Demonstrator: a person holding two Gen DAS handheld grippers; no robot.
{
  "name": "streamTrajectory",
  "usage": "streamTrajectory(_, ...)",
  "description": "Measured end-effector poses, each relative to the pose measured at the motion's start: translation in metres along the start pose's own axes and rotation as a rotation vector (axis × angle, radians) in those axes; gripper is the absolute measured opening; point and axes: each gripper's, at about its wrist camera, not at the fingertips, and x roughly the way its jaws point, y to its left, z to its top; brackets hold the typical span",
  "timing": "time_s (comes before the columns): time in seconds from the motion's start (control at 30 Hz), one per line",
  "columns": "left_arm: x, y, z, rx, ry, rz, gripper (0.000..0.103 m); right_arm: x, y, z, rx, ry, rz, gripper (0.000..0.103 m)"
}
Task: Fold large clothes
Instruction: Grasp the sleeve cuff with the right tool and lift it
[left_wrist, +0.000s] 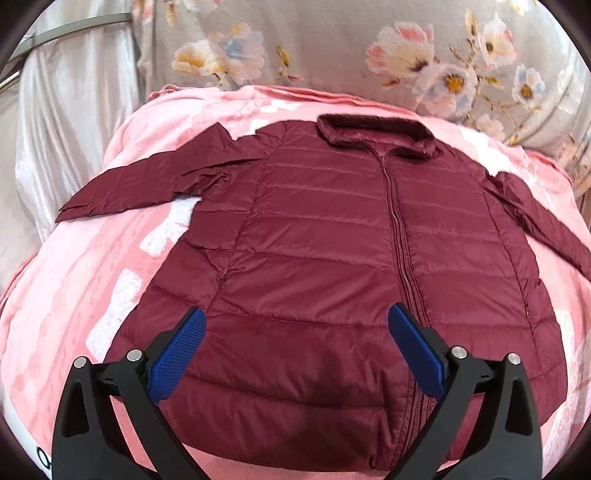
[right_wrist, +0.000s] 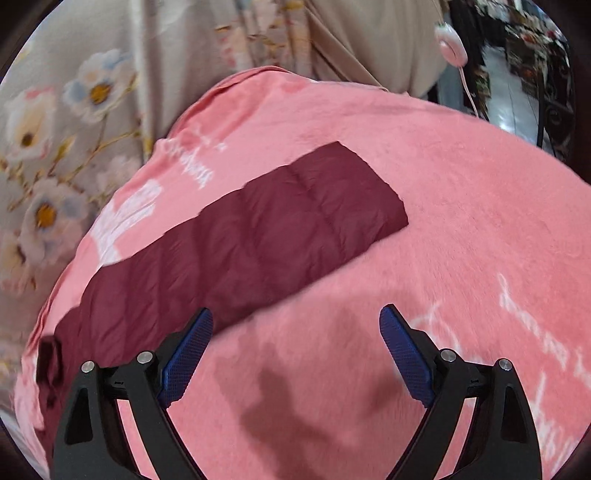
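A maroon quilted puffer jacket (left_wrist: 325, 258) lies flat and zipped, front up, on a pink blanket (left_wrist: 74, 295), collar at the far side, both sleeves spread out. My left gripper (left_wrist: 295, 332) is open and empty, hovering above the jacket's lower hem, left of the zipper. In the right wrist view one sleeve of the jacket (right_wrist: 236, 243) stretches diagonally across the pink blanket (right_wrist: 461, 221), cuff at the upper right. My right gripper (right_wrist: 295, 332) is open and empty above the blanket, just below the sleeve; its left finger (right_wrist: 188, 358) overlaps the sleeve's edge.
A floral beige curtain (left_wrist: 332, 55) hangs behind the blanket; it also shows in the right wrist view (right_wrist: 74, 110). Silvery satin fabric (left_wrist: 66, 122) is at the far left. A pink corded object (right_wrist: 452, 44) hangs at the upper right, beside a dark room opening.
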Motion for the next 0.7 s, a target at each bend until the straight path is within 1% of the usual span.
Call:
streamTrajectory(0.13, 0.011, -0.004, 0.004, 0.020, 0.030, 0.004, 0.097, 0.031, -0.013, 0.016, 0.089, 0.011, 0.028, 0.089)
streamTrajectory(0.2, 0.016, -0.003, 0.007, 0.012, 0.034, 0.002, 0.097, 0.039, -0.015, 0.019, 0.104, 0.001, 0.028, 0.089)
streamTrajectory(0.27, 0.020, -0.001, 0.010, 0.003, 0.041, -0.005, 0.097, 0.044, -0.013, 0.023, 0.106, -0.018, 0.027, 0.082)
streamTrajectory(0.33, 0.025, 0.001, 0.012, -0.008, 0.056, -0.018, 0.097, 0.050, -0.010, 0.030, 0.111, -0.021, 0.026, 0.063)
streamTrajectory(0.37, 0.027, 0.003, 0.012, -0.016, 0.064, -0.026, 0.097, 0.053, -0.009, 0.033, 0.115, -0.023, 0.029, 0.056)
streamTrajectory(0.4, 0.030, 0.005, 0.014, -0.027, 0.069, -0.036, 0.097, 0.056, -0.008, 0.037, 0.122, -0.022, 0.038, 0.034)
streamTrajectory(0.43, 0.032, 0.007, 0.016, -0.035, 0.072, -0.041, 0.097, 0.059, -0.005, 0.040, 0.126, -0.021, 0.053, 0.015)
streamTrajectory(0.5, 0.034, 0.010, 0.019, -0.051, 0.073, -0.051, 0.097, 0.056, 0.005, 0.044, 0.117, -0.031, 0.073, 0.008)
streamTrajectory(0.57, 0.035, 0.012, 0.023, -0.059, 0.065, -0.051, 0.096, 0.039, 0.027, 0.046, 0.070, -0.081, 0.113, 0.006)
streamTrajectory(0.63, 0.035, 0.014, 0.027, -0.059, 0.049, -0.042, 0.096, 0.018, 0.060, 0.044, -0.010, -0.130, 0.173, 0.006)
streamTrajectory(0.7, 0.035, 0.017, 0.033, -0.069, 0.034, -0.035, 0.096, -0.013, 0.113, 0.033, -0.134, -0.164, 0.283, 0.006)
